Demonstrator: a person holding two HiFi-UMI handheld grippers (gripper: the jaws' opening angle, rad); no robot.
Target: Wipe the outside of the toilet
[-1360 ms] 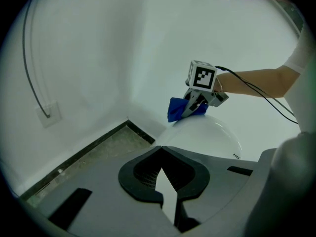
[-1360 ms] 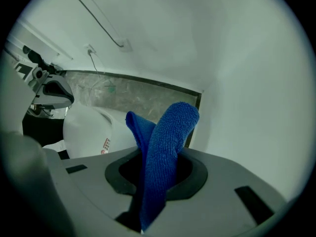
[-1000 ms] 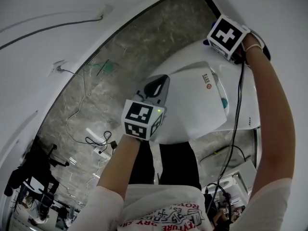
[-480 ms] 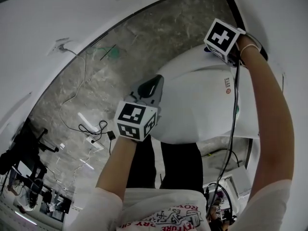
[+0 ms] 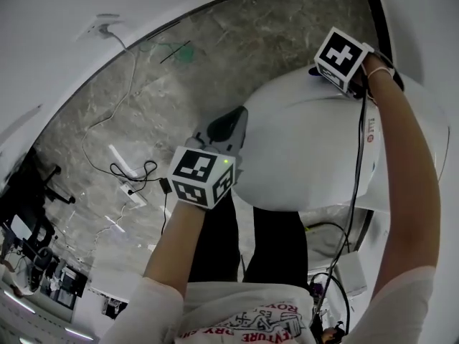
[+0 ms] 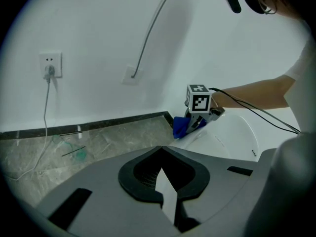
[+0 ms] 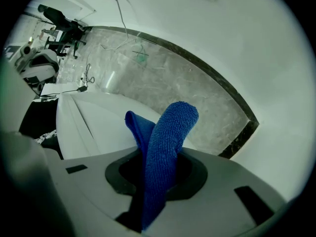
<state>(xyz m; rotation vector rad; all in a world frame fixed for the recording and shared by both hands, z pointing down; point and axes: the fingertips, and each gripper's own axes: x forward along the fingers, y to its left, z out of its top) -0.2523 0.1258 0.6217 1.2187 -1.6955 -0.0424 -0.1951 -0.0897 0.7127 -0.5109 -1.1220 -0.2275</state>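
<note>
White and glossy, the toilet (image 5: 308,156) fills the right half of my head view. Its top is a smooth, rounded dome, and it stands on the floor close to the wall.

Blue cloth (image 7: 169,132): held in my right gripper (image 6: 192,123), whose jaws are pressed together on it. The cloth rises from the slot between them as a folded, nubby tongue. In the left gripper view it sits at the far upper part of the toilet, nearest the wall, with the right marker cube (image 6: 199,98) above it. I cannot tell whether the cloth bears on the surface or only lies just beside it.

Left gripper (image 5: 228,129): jaws closed together, nothing between them. It is held at the toilet's left flank. I cannot tell whether it touches the shell. A small green light shows on the left marker cube (image 5: 201,178).

Surroundings: the floor (image 5: 179,99) is grey veined stone, edged by a dark skirting strip (image 6: 98,125) under a white wall. A wall socket (image 6: 51,65) carries a plug, and its cable drops to the floor. A power strip (image 5: 133,192) with black leads lies on the floor, well apart from the toilet on its left. A black cable (image 5: 356,170) runs along my right arm.
</note>
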